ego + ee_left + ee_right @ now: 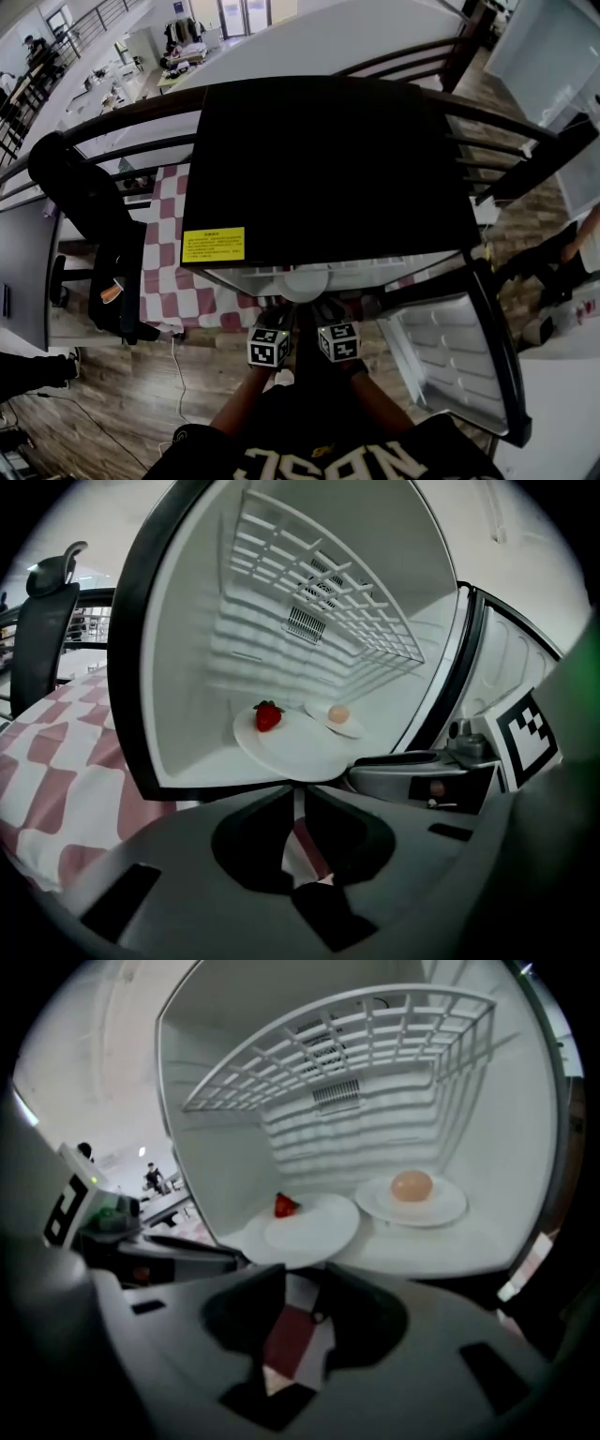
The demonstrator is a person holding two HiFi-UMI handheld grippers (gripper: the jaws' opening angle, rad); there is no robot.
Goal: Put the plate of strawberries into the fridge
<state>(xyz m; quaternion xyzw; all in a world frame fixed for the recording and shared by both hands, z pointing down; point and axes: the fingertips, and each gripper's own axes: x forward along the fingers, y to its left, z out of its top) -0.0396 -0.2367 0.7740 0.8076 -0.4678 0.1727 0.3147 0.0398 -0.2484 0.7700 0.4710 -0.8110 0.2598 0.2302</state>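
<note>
Both claws are up at the open fridge [328,169], whose black top fills the centre of the head view with a yellow label [213,244] at its lower left corner. The door [459,366] is swung wide to the lower right of the frame. The white plate [305,281] sits right at the front lip of the fridge, half in and half out.

The left claw [300,789] is closed on the near rim of the plate, jaws pinched tight on its edge. One red strawberry [268,715] lies on the far left side of the plate, in the middle of this view. The right claw [300,1274] grips the same rim from the other side, jaws drawn in at the tips under the plate's edge, with red-and-white cloth showing in the gap below. In the head view the two claws sit side by side just under the plate, left [279,314] and right [323,311].

Inside, on the fridge floor to the right of centre, is a smaller plate [445,1208] with a pale round thing [412,1185] on it, just beside the strawberry plate. A white wire shelf [328,1054] runs across the upper part of the frame. Left of the fridge, a chequered cloth [169,281] covers the surface.
</note>
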